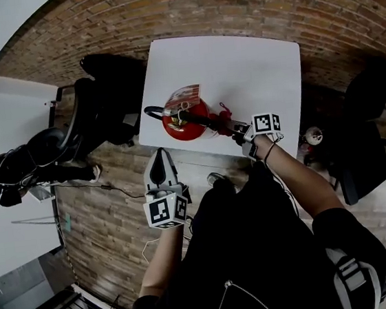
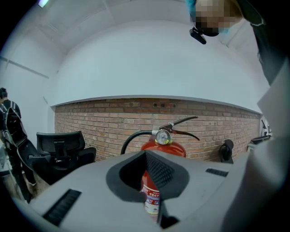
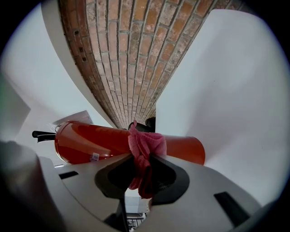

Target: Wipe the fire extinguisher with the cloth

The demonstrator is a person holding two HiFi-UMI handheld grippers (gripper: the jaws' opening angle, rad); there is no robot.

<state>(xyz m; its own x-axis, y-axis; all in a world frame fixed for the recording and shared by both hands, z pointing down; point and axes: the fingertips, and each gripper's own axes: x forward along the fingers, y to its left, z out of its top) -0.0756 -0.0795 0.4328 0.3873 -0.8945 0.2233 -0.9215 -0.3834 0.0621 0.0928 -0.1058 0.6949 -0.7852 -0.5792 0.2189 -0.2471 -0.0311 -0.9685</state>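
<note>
Brickwork surrounds a white counter (image 1: pixel 253 74), seen from above, with a black office chair (image 1: pixel 103 98) off to its left. A red fire extinguisher (image 1: pixel 184 122) stands upright on the counter, towards the near left corner and close to the near edge. Its black hose (image 1: pixel 153 111) curls out on the left and its lever (image 2: pixel 183 121) juts out at the top.

The right gripper (image 1: pixel 246 132) reaches in from the right. Its jaws are clamped on a bunched pink cloth (image 3: pixel 144 147), which presses against the side of the red cylinder.

The left gripper (image 1: pixel 158 162) hangs off the near edge of the counter, apart from the extinguisher. Its jaws are drawn together with nothing between them.

Likely risks:
- **Tipping or sliding:** nothing braces the extinguisher, so a firm sideways wipe could tip it or slide it towards the near edge.
- **Snagging:** loose folds of cloth could catch on the lever or hose and drag the extinguisher.
- **Losing the cloth:** only a pinch of it sits in the jaws, so friction against the cylinder could pull it free
</note>
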